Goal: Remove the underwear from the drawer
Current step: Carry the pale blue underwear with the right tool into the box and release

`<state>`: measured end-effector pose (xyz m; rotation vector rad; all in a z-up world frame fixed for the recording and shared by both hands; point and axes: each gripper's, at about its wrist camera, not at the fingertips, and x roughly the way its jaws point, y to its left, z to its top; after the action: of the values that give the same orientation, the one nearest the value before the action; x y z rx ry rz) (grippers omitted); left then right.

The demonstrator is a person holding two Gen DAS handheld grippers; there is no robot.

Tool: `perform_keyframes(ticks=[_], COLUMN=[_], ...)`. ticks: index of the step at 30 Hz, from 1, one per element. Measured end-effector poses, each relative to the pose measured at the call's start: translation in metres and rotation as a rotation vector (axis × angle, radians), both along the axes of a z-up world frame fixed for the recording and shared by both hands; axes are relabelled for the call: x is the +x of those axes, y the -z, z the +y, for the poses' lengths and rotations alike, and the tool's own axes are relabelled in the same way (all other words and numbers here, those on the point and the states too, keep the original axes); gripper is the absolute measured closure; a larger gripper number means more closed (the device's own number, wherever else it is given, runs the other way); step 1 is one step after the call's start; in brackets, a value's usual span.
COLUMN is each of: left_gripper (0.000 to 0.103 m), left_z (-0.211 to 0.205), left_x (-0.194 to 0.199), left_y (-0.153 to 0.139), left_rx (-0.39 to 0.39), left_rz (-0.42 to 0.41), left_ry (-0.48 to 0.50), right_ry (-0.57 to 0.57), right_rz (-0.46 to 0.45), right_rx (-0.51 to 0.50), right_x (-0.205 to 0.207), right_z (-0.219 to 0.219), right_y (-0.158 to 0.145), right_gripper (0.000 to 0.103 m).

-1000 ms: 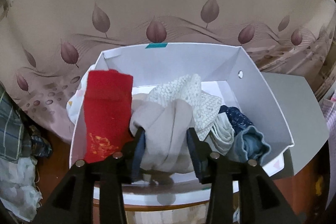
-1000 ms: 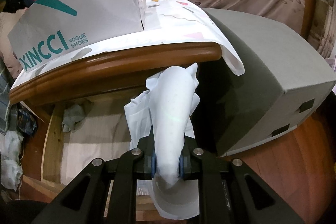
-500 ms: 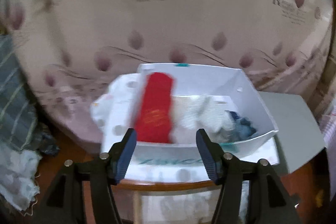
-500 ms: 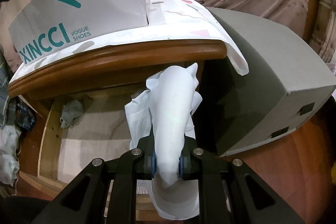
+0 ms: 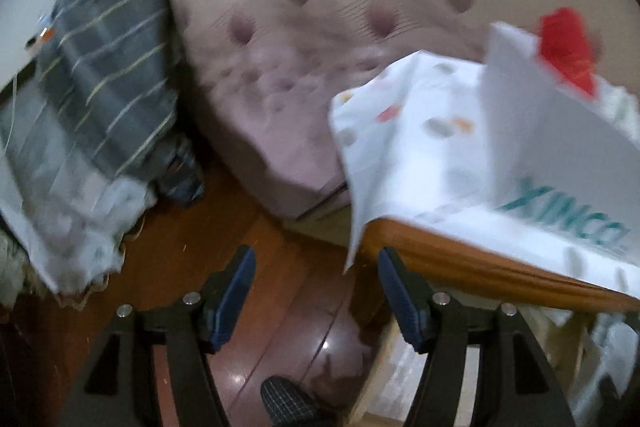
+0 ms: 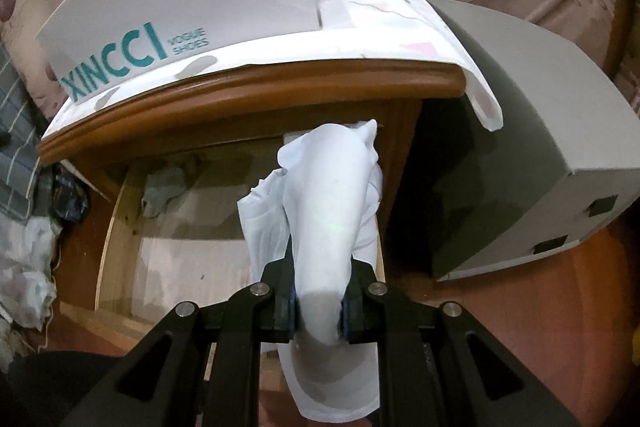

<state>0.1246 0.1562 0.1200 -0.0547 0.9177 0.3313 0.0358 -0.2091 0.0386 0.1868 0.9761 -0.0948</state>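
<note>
Right gripper (image 6: 318, 301) is clamped tight on a white piece of underwear (image 6: 332, 211); the fabric bunches up between the pads and drapes both ahead of the jaws and down below them, hanging over the open wooden drawer (image 6: 120, 227) rather than lying in it (so I'd call that piece basically out already); one more greyish bit of cloth (image 6: 164, 187) sits in the drawer's far left corner, can't tell what it is.

Left gripper (image 5: 314, 291) is wide open with nothing in it; its view is smeared with motion blur, pointing down past the left corner of the nightstand (image 5: 460, 259) at the floor (image 5: 224, 219), with the shoe box (image 5: 560, 163) on top off to the right and something red (image 5: 566, 47) poking out of it.

What could go wrong, as I see it: the loose tail hanging under the right jaws could snag on the drawer's front edge or the nightstand's lip if it's lifted straight up; the grip is only on a fold, so a snag could pull it free; the left one swinging around blurry near that corner could clip the hanging cloth (image 5: 360, 163) and shift the box.
</note>
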Motion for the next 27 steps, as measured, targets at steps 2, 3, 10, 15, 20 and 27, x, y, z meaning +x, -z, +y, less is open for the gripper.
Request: perform_keyframes(ticks=[2,3,10,15,20,27], left_gripper=[0.038,0.038,0.038,0.038,0.038,0.038], left_z=[0.006,0.007,0.013,0.013,0.010,0.010], left_x=[0.001,0.003,0.008,0.008,0.014,0.015], left_y=[0.017,0.026,0.058,0.062,0.067,0.067], left_rx=[-0.014,-0.027,-0.078,-0.082,-0.123,-0.122], left_rz=[0.005,0.011,0.016,0.024,0.047,0.054], left_ry=[-0.042,-0.064,-0.162,-0.174,-0.160,-0.162], right_ry=[-0.016,-0.023,-0.079,-0.096,-0.117,-0.134], right_rz=[0.005,0.008,0.009,-0.006,-0.033,-0.083], right_rx=[-0.006,-0.003,-0.008,0.020,0.030,0.050], right_x=[-0.001,-0.001,-0.006,-0.009,-0.014,-0.024], right_z=[0.004,0.004,0.008,0.002,0.001,0.004], right_y=[-0.006,-0.008,-0.033,-0.052,-0.075,-0.116], right_gripper=[0.089,0.089,0.089,0.089,0.089,0.089])
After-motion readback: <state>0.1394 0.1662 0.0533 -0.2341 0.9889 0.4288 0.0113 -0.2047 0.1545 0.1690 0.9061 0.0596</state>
